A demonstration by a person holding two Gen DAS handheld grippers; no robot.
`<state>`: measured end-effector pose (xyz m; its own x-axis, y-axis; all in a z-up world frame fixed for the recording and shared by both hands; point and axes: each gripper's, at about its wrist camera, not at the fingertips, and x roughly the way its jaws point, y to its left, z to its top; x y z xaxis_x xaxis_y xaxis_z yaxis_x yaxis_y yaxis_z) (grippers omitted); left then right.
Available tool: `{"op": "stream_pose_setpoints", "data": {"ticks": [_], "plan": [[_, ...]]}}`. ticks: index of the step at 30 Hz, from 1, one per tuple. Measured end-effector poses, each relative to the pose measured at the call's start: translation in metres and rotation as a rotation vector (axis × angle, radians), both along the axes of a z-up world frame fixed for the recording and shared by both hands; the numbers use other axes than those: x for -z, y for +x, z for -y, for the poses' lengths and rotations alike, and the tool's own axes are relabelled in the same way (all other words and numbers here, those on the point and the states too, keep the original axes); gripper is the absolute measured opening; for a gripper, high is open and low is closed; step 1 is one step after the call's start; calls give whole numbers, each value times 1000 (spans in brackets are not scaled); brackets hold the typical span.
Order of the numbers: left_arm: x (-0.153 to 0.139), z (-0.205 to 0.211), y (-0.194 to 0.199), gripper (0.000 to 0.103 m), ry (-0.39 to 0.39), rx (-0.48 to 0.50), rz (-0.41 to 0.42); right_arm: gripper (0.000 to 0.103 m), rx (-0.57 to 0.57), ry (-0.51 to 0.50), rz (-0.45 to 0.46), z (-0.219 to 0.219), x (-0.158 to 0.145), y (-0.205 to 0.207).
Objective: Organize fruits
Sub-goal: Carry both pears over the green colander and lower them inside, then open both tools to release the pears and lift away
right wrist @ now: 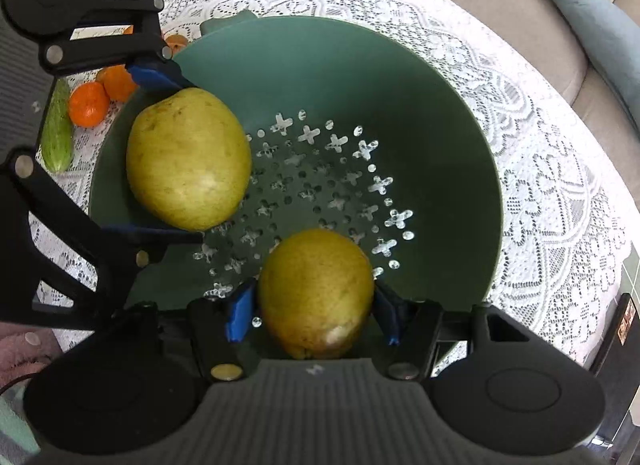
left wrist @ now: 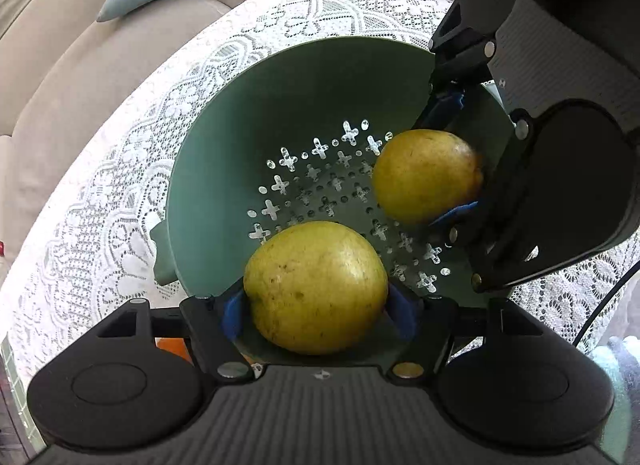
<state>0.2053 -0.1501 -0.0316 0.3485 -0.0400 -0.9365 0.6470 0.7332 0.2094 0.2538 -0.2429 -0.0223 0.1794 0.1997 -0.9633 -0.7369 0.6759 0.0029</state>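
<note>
The left tongs grip the bigger pear; the right tongs grip the smaller pear, both seemingly just above the colander floor.

2 pears, one in each claw, inside the colander; tangerines outside beside it.

Black left claw, black right claw — blue pads, ribbed grey bodies, possibly brass screws
</note>
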Motion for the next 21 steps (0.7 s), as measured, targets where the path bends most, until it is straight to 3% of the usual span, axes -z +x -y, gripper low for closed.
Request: {"op": "stream_pose_setpoints", "data": {"ticks": [13, 18, 21], "plan": [[1, -7, 6, 89, -77, -44, -47, 59, -8, -47, -32, -10, -1, 9], [-7, -5, 2, 91, -89, -12, -51, 74, 29, -32, -21, -4, -13, 15], [-13, -4, -1, 91, -89, -12, -39, 74, 58, -5, -15, 2, -22, 19]]}}
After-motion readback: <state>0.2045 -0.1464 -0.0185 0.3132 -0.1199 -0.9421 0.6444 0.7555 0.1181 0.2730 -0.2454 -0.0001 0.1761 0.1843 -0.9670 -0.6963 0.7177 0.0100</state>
